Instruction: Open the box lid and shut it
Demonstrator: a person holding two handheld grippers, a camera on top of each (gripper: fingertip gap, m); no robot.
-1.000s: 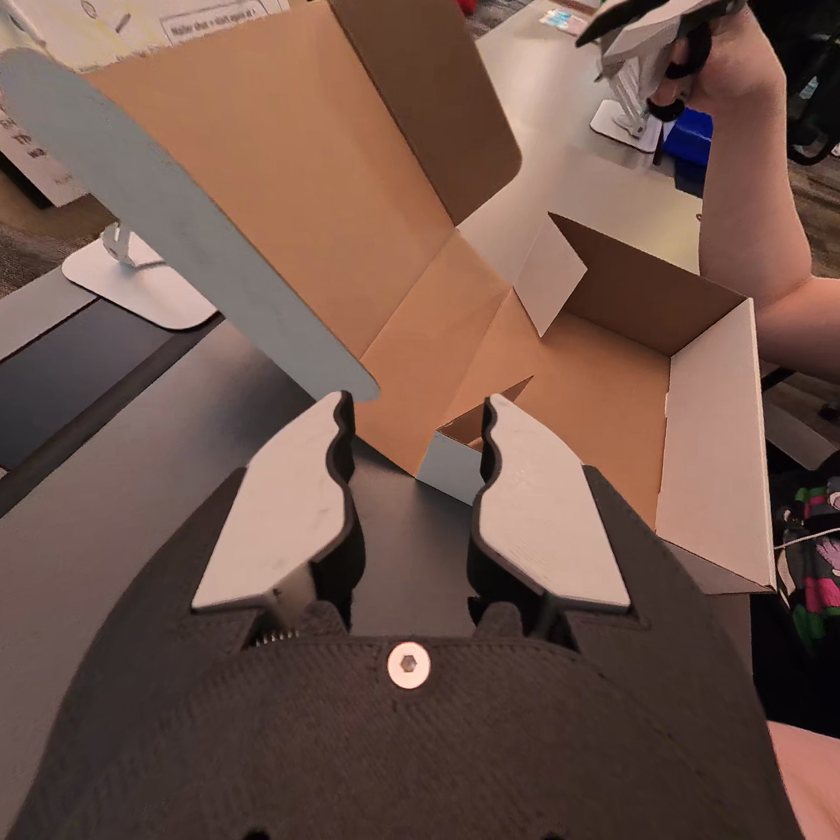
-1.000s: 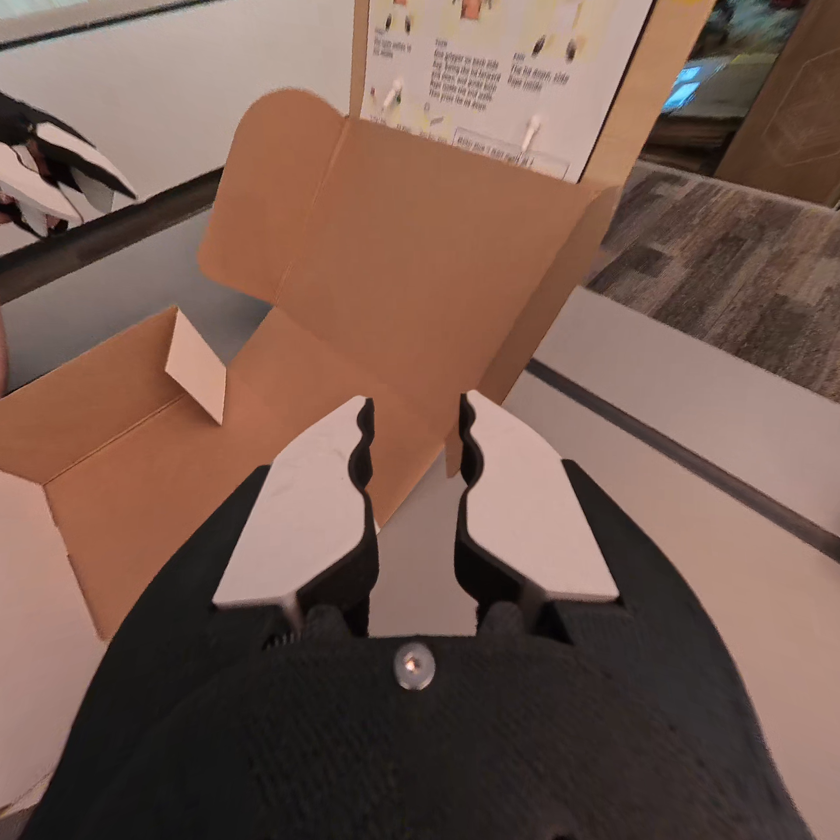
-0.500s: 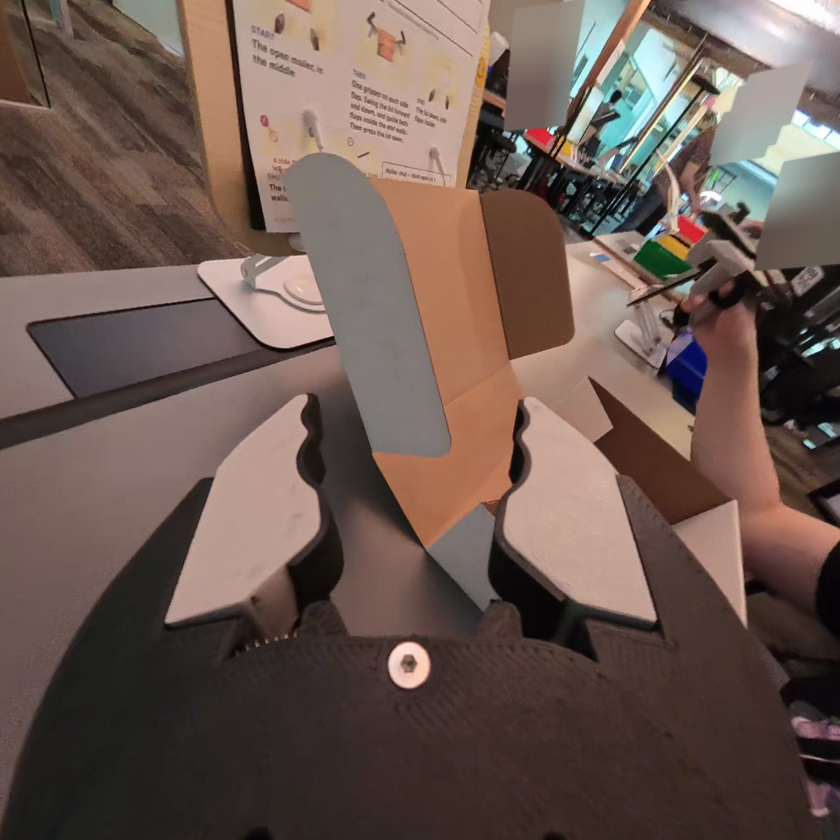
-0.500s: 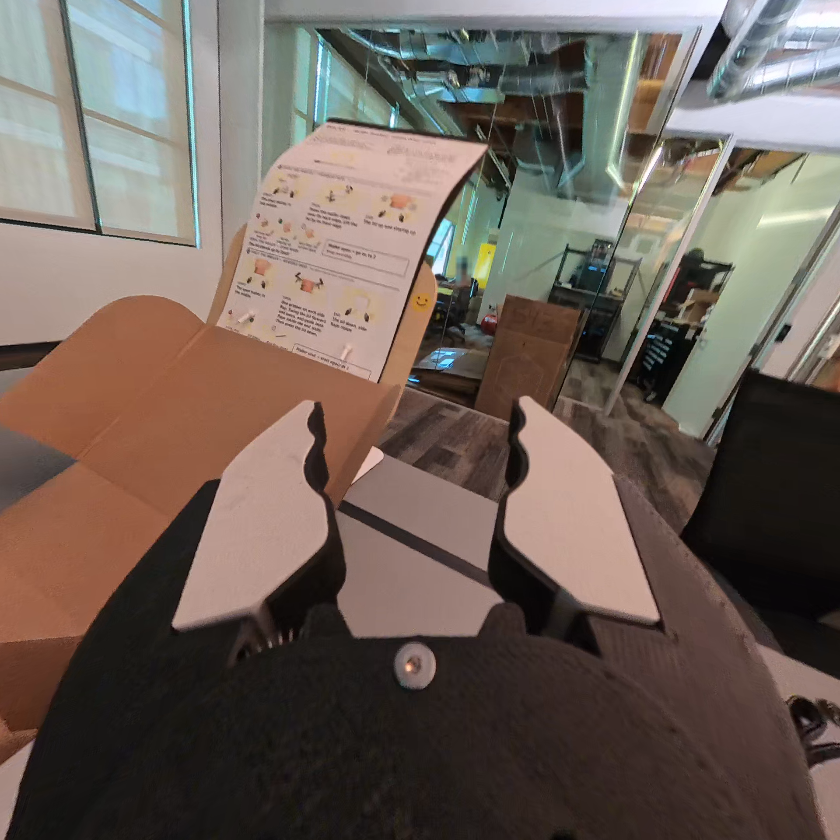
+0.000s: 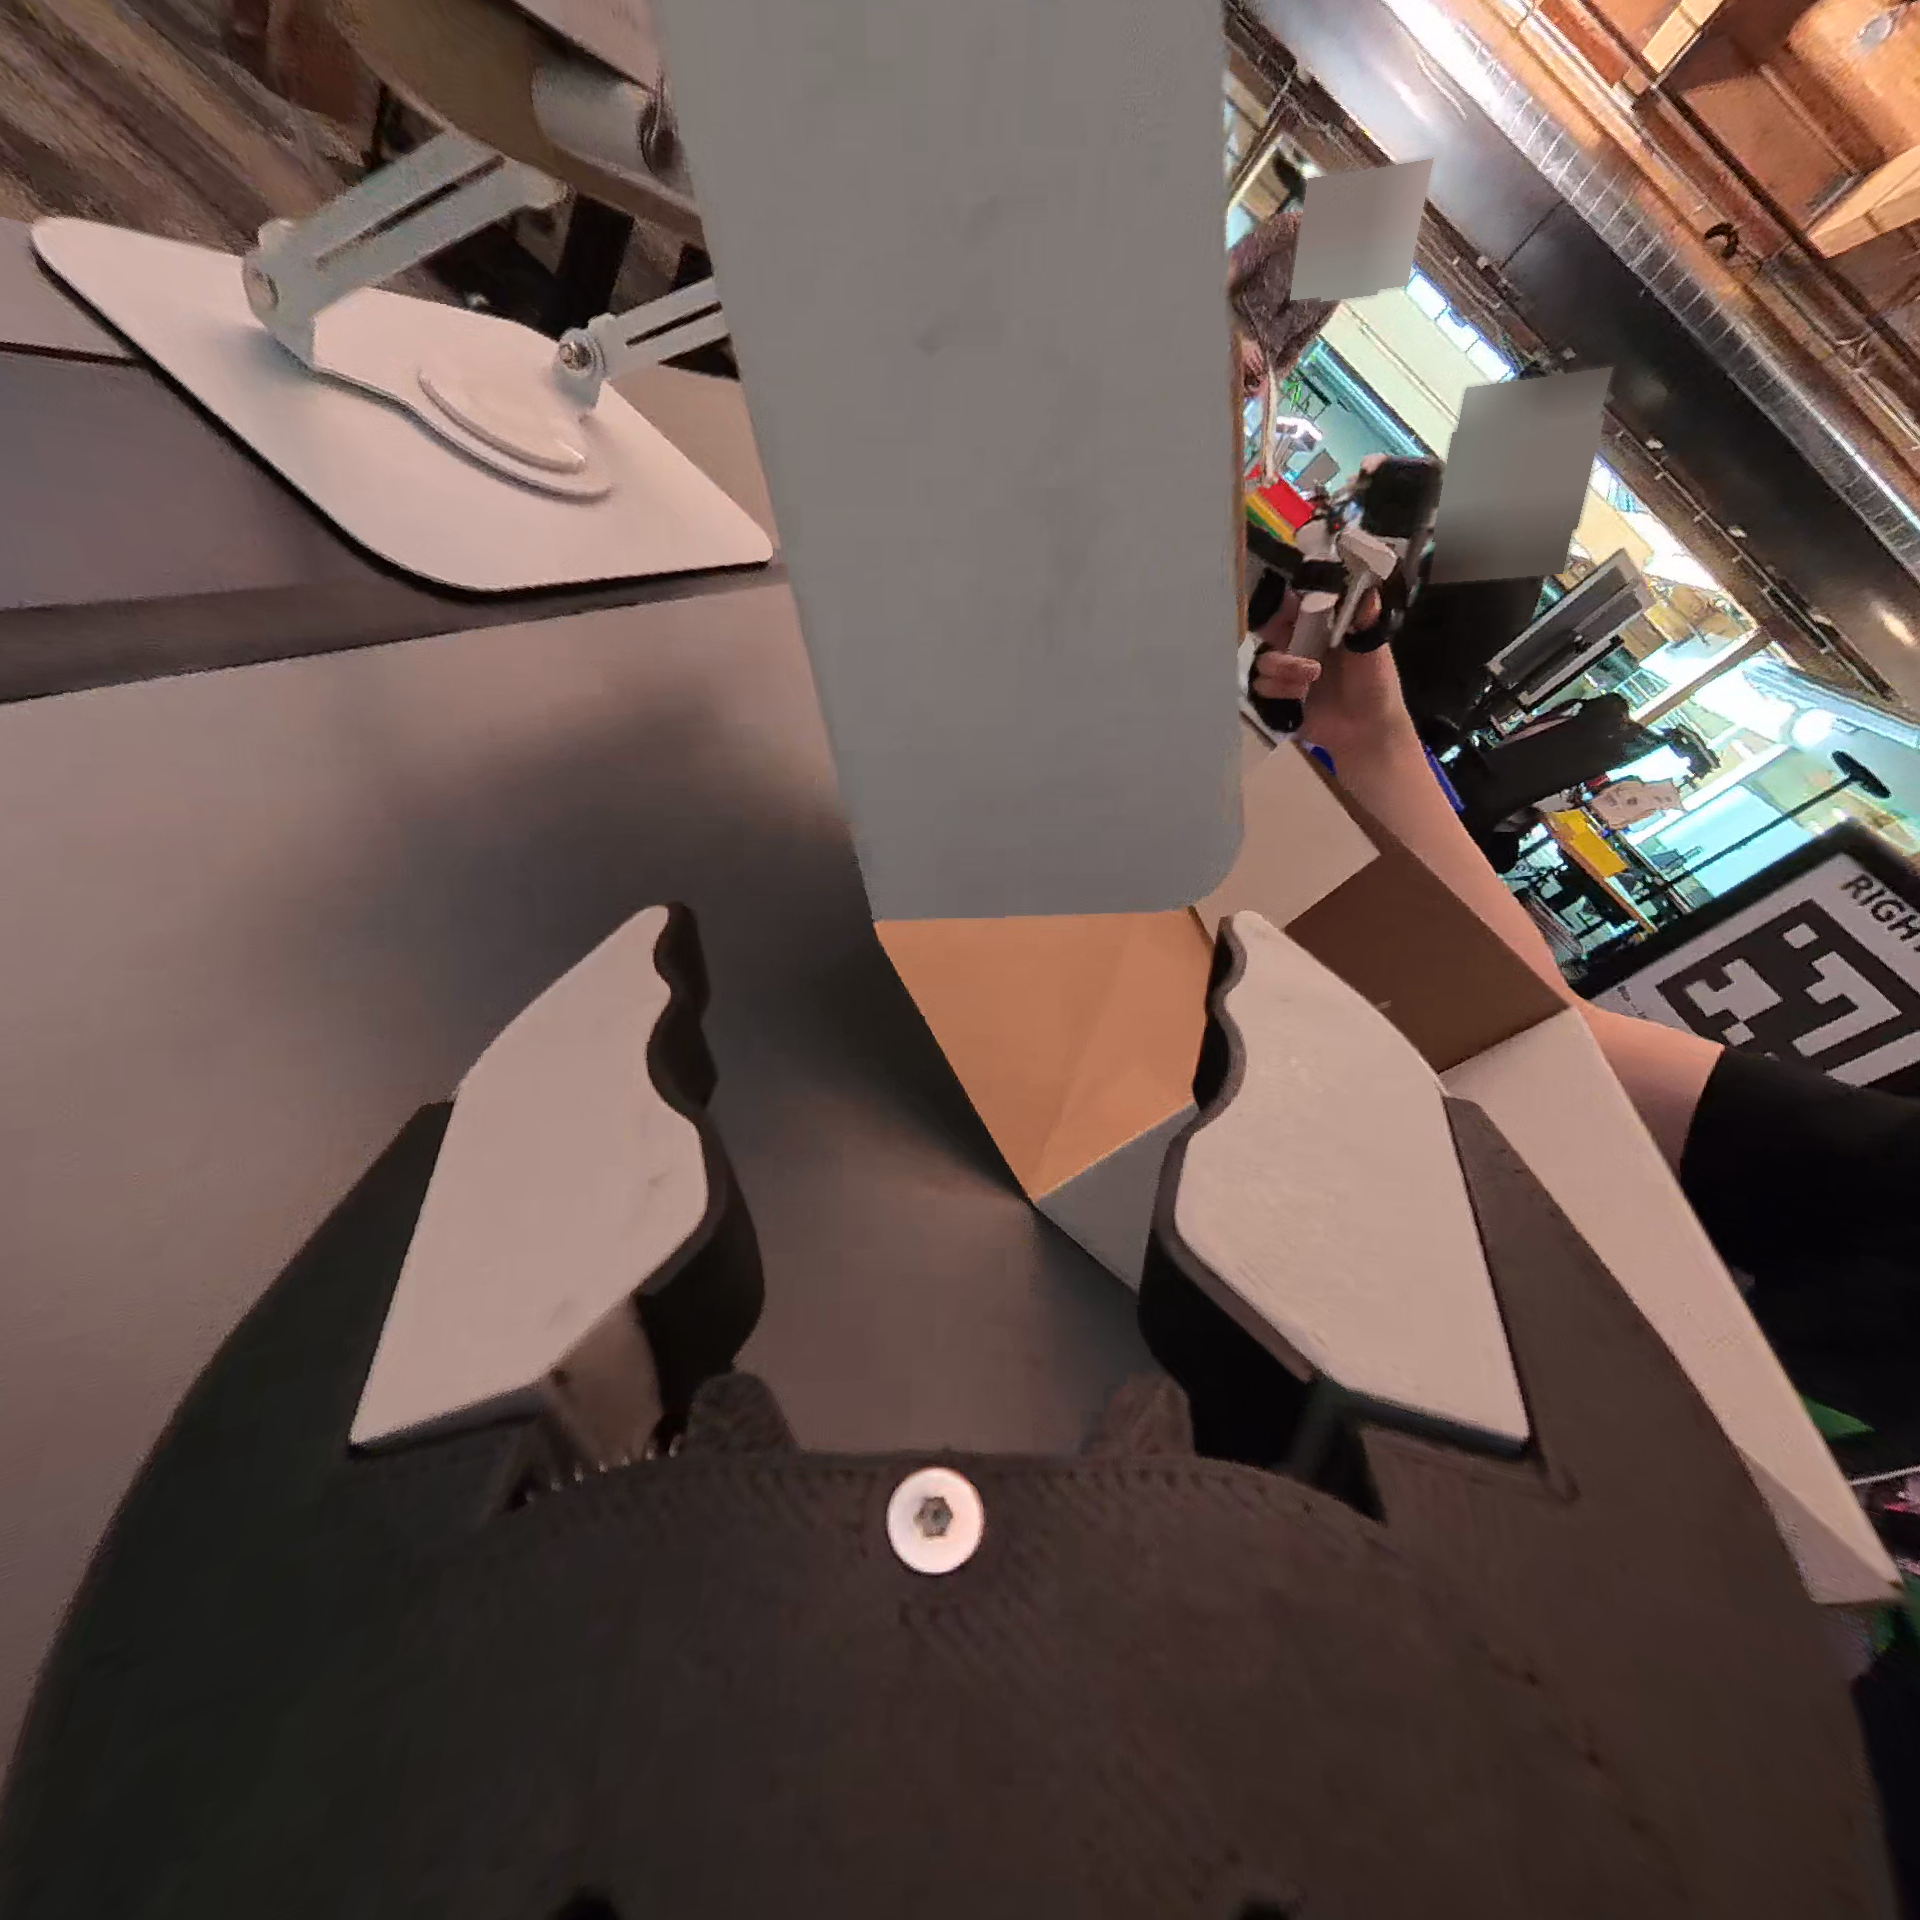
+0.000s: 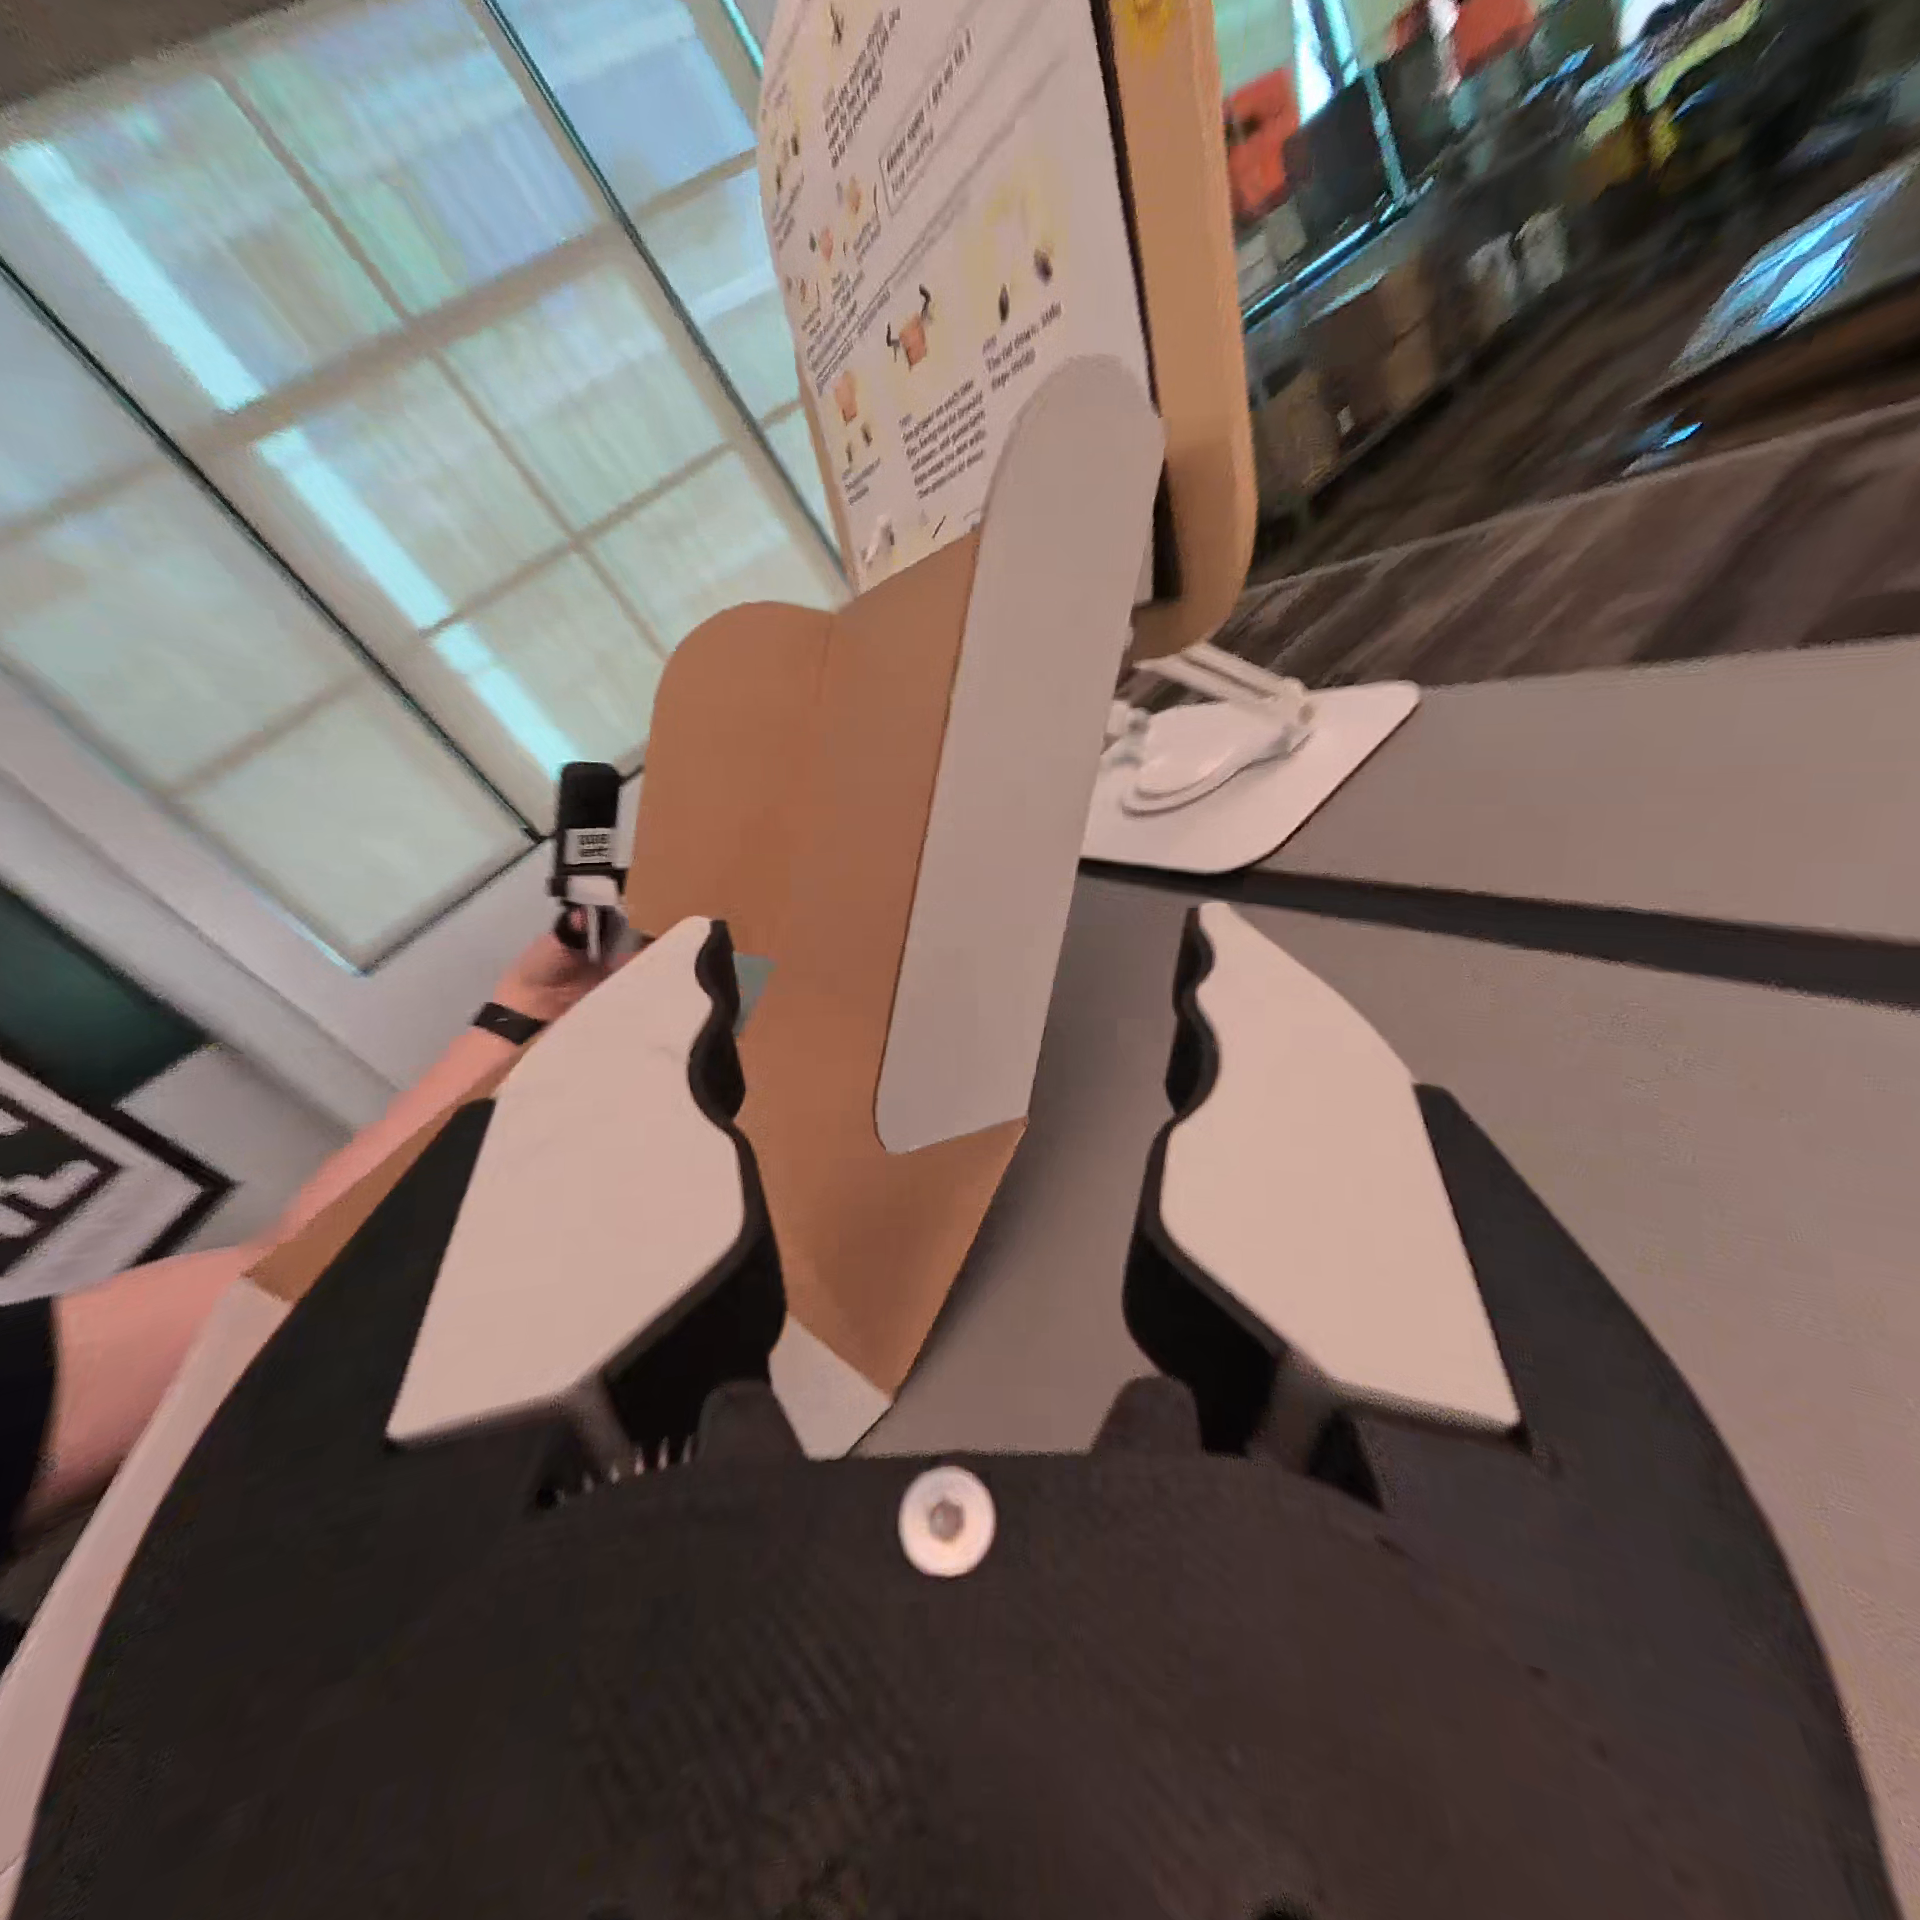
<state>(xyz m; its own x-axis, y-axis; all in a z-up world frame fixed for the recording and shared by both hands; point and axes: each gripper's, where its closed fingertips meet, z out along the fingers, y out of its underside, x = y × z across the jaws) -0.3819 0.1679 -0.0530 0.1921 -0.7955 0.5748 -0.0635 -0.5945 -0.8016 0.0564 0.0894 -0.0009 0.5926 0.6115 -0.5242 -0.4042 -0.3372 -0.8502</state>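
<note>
The cardboard box is open, with its brown-lined lid point(image 5: 1060, 1039) standing upright. In the left wrist view the lid's grey-white side flap point(image 5: 987, 468) rises just beyond my left gripper point(image 5: 956, 920), which is open and empty and holds nothing. The box's white wall point(image 5: 1621, 1195) runs off to the right. In the right wrist view the lid point(image 6: 810, 831) and its other white side flap point(image 6: 1018, 779) stand between and just past the fingers of my right gripper point(image 6: 956, 925), which is open and empty. Each gripper also shows far off in the other view, the right gripper point(image 5: 1340, 582) and the left gripper point(image 6: 587, 842).
A white stand base point(image 5: 416, 416) sits on the grey table point(image 5: 312, 883) behind the box and also shows in the right wrist view point(image 6: 1247, 769). It carries a board with an instruction sheet point(image 6: 935, 260). A person's forearm point(image 5: 1475, 883) reaches across beyond the box.
Both grippers have opened wider and rolled and tilted upward, coming close to the lid's side flaps. The lid has stayed upright.
</note>
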